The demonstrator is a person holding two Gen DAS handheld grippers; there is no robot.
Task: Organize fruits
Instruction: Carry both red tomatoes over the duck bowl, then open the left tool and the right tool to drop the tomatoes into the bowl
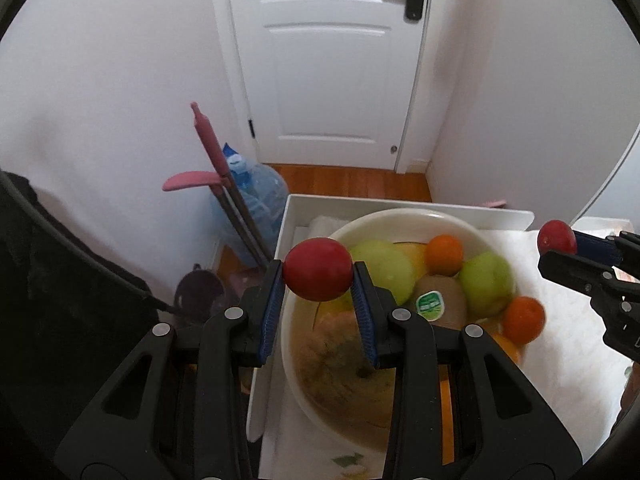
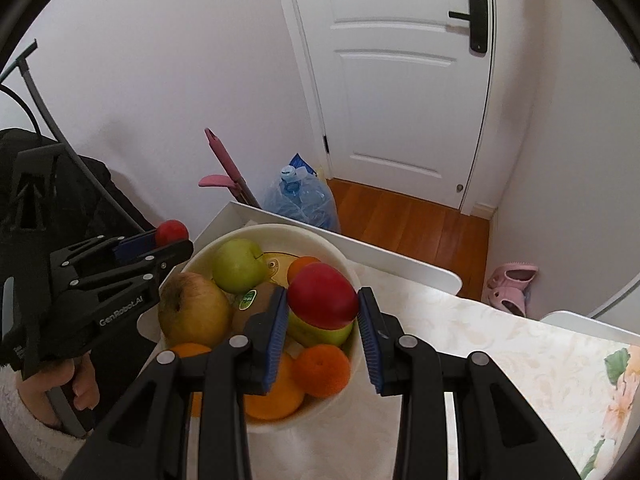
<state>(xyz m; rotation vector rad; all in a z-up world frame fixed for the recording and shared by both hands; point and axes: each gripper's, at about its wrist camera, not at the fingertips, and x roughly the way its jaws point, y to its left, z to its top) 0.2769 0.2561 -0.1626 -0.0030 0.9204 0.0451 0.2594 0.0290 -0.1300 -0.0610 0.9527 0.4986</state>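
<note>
Nearest to us, the left gripper (image 1: 318, 276) has its jaws clenched on a red fruit (image 1: 318, 274), pinched from both sides between the blue pads and held up over the near-left rim of the white bowl (image 1: 384, 216). The right gripper (image 2: 323, 304) is likewise clenched on a second red fruit (image 2: 322, 296), which hangs above the bowl's right half; from the left wrist view we see that same gripper coming in from the right edge, well apart from the other. Below both, the bowl sits on the worktop (image 2: 500, 340), which is covered with a pale flowered cloth. In it lie two green apples (image 1: 384, 270), a brownish apple (image 2: 194, 310), a kiwi with a green sticker (image 1: 438, 300) and several oranges (image 2: 320, 370), crowded together and touching. A white tray wall (image 1: 400, 204) stands just behind the bowl. Further off we see a pink-handled mop (image 1: 208, 140), a blue water jug (image 1: 260, 192), the wooden floor and a white door (image 1: 328, 60). We judge the step in hand to be carrying the two red fruits, one per hand, though we cannot tell whether they are going in or coming out. The next move calls for a free spot for each and a gentle lowering before the jaws let go, since round fruit on that pile could roll.
</note>
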